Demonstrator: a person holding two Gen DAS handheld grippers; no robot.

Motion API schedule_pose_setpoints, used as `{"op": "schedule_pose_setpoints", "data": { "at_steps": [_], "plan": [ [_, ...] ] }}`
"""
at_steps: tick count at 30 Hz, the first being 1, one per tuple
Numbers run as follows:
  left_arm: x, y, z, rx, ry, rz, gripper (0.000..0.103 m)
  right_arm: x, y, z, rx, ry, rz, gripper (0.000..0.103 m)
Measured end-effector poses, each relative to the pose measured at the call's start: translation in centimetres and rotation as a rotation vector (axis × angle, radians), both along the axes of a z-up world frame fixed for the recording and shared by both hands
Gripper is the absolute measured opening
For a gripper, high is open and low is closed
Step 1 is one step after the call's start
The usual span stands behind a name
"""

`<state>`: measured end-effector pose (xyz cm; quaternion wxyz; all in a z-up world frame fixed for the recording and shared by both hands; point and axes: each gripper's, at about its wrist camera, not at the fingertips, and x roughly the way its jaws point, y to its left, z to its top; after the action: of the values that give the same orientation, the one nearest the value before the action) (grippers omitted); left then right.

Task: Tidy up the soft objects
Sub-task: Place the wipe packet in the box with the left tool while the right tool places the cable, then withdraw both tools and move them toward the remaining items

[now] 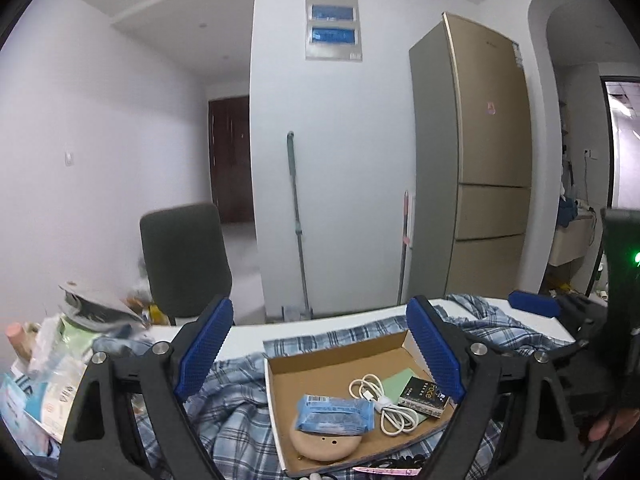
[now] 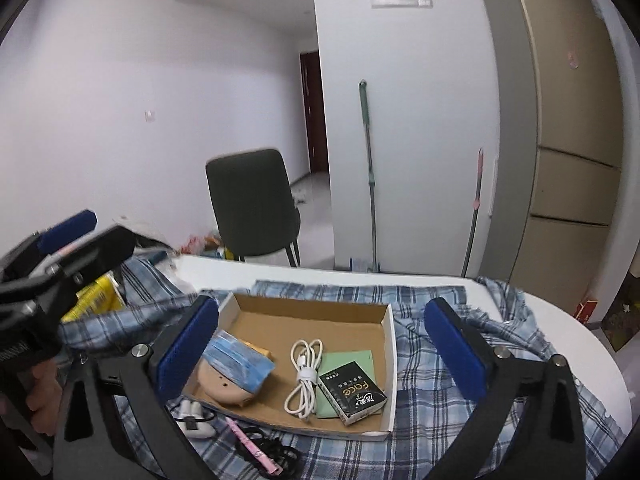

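Plaid blue cloth (image 2: 440,364) lies rumpled over the white table (image 2: 568,320), spreading beneath and ahead of both grippers. On it, a shallow cardboard box (image 2: 312,312) sits directly ahead of the right gripper (image 2: 320,348) and just right of centre before the left gripper (image 1: 320,352). Both grippers hang above the cloth with jaws spread wide, grasping nothing. Inside the box, a blue tissue pack (image 2: 240,360) rests on a beige round pad (image 2: 220,390) near the right gripper's left finger; a coiled white cable (image 2: 304,376) lies mid-box, beside a black card box (image 2: 352,394) on green paper (image 2: 348,360). Behind the table stand a dark chair (image 2: 252,208) and a mop (image 2: 370,176).
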<state>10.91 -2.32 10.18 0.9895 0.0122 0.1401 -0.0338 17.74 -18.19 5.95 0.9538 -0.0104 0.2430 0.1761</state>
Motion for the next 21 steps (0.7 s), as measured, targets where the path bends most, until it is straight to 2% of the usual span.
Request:
{"op": "schedule_pose_setpoints", "data": {
  "at_steps": [2, 5, 10, 17, 21],
  "plan": [
    [-1.4, 0.2, 0.3, -0.006, -0.042, 0.007, 0.103, -1.0, -0.4, 0.9, 0.013, -0.021, -0.003, 0.103],
    [-3.3, 0.4, 0.5, -0.001, -0.087, 0.011, 0.103, -2.8, -0.7, 1.9, 0.014, -0.072, -0.011, 0.103],
    [-5.6, 1.3, 0.0, -0.023, -0.107, -0.002, 0.103, -5.6, -0.9, 2.5, 0.018, -0.151, -0.032, 0.103],
    [-8.3, 2.2, -2.0, -0.022, -0.148, 0.003, 0.103, -7.6, -1.2, 1.2, 0.048, -0.198, -0.031, 0.103],
    [-8.1, 3.4, -3.3, -0.06, -0.127, 0.001, 0.103, -7.9, -0.9, -0.1, 0.041, -0.221, -0.033, 0.103]
  ]
}}
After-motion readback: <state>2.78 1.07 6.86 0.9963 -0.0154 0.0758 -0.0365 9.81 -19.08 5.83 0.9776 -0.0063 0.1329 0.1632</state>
